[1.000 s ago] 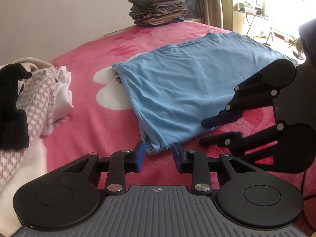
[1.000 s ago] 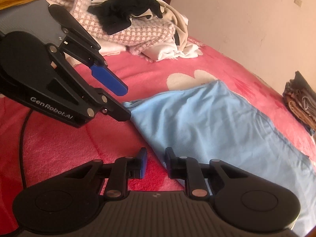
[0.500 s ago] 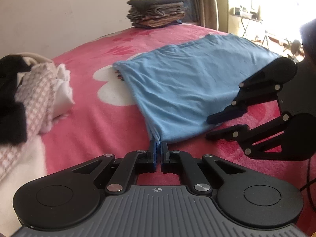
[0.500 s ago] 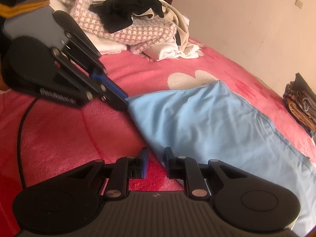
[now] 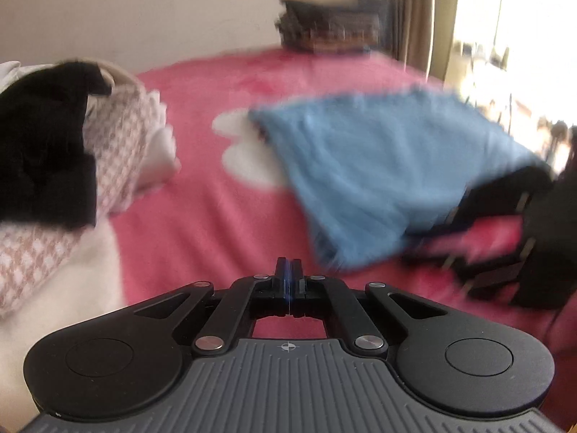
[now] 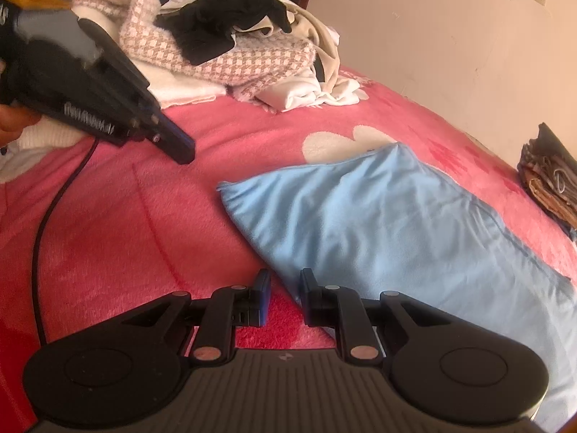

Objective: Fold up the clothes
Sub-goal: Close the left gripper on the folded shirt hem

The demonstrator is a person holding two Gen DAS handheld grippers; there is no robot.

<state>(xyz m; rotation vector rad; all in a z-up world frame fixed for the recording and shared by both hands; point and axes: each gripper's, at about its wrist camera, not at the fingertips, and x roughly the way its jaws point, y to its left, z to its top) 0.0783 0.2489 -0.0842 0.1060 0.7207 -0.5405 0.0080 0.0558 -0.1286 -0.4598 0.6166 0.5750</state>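
A pink bed blanket (image 6: 119, 223) with white heart shapes fills both views, with a cream wall (image 6: 450, 29) behind it. In my left wrist view, which is blurred, my left claw (image 5: 288, 270) sits at bottom centre with its jaws pressed fully together and nothing between them; it is lifted clear of the blue garment (image 5: 368, 173), which lies right of centre. In my right wrist view the right claw (image 6: 285, 288) stands narrowly apart at bottom centre, astride the near left edge of the blue garment; I cannot tell whether the pads press on it. The garment spreads from centre to the lower right, flat on the blanket. The left claw enters from the upper left. Behind it a pile of unfolded clothes (image 6: 230, 47) fills the upper left; a folded stack (image 6: 551, 176) sits at the right edge.
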